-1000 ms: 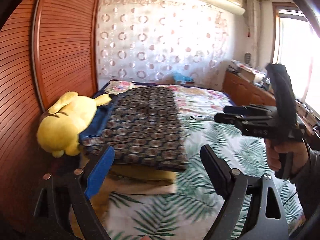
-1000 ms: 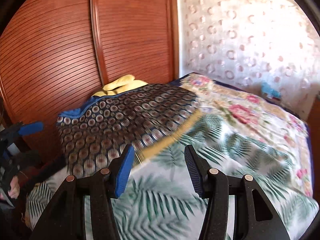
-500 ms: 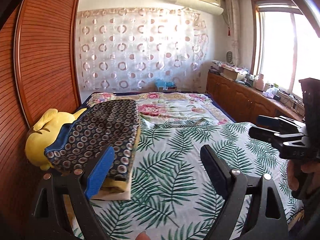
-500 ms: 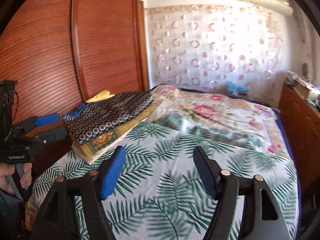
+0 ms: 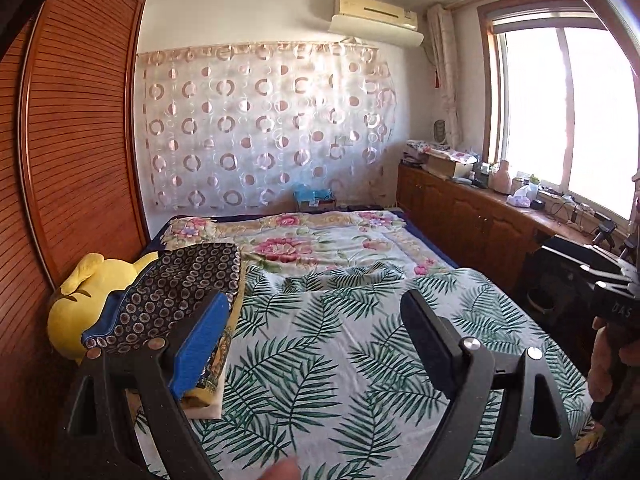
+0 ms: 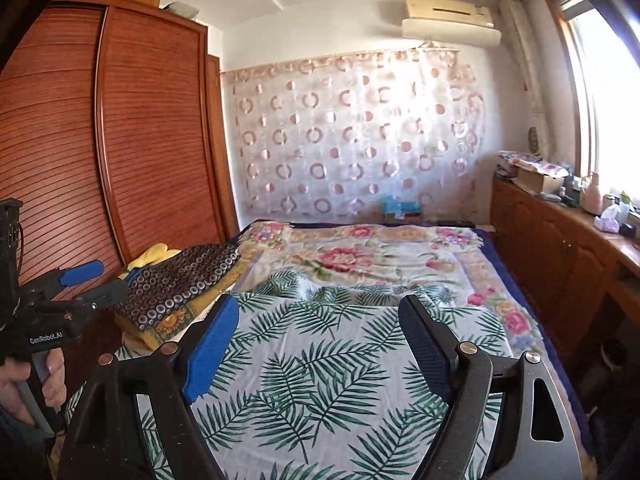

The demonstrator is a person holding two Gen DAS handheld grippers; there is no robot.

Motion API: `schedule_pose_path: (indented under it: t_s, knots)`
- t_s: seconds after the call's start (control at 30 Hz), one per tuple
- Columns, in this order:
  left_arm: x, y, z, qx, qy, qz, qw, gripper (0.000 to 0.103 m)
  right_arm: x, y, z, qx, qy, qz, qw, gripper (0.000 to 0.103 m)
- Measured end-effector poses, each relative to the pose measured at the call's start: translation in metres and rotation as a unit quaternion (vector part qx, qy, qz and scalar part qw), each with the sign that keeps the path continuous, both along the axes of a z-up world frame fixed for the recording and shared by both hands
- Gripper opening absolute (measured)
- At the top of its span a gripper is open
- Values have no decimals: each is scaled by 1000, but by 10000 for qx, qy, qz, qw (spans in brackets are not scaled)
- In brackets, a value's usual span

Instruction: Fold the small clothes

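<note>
Currently, the folded cloth is lying on the stack at the bed's wardrobe side. Nothing is being held: left gripper jaws wide, right gripper jaws opening, empty. Soft and light, it is best taken by an edge.

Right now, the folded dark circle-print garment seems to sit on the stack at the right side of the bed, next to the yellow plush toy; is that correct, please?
Not quite: the circle-print garment tops the stack at the left side of the bed, by the wardrobe. It is indeed next to the yellow plush toy, as the left wrist view shows.
</note>
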State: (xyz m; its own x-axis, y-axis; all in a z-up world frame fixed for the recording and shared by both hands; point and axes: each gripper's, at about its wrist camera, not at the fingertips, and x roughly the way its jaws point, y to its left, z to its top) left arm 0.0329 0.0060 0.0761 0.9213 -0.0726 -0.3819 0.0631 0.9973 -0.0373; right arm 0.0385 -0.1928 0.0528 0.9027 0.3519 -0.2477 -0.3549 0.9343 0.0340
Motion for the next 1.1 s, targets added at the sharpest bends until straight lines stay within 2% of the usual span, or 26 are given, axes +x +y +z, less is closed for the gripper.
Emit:
schedule_pose_path:
  t_s: [0.37,1.1]
  knots:
    - [-5,-6,5,51,-47,7,10000,88,-22,18,-14,13,-98,-109,9999,84]
    - [-8,-10,-1,42,0,101,9999,88,-19,10,-11,26,-52,-125,9999,84]
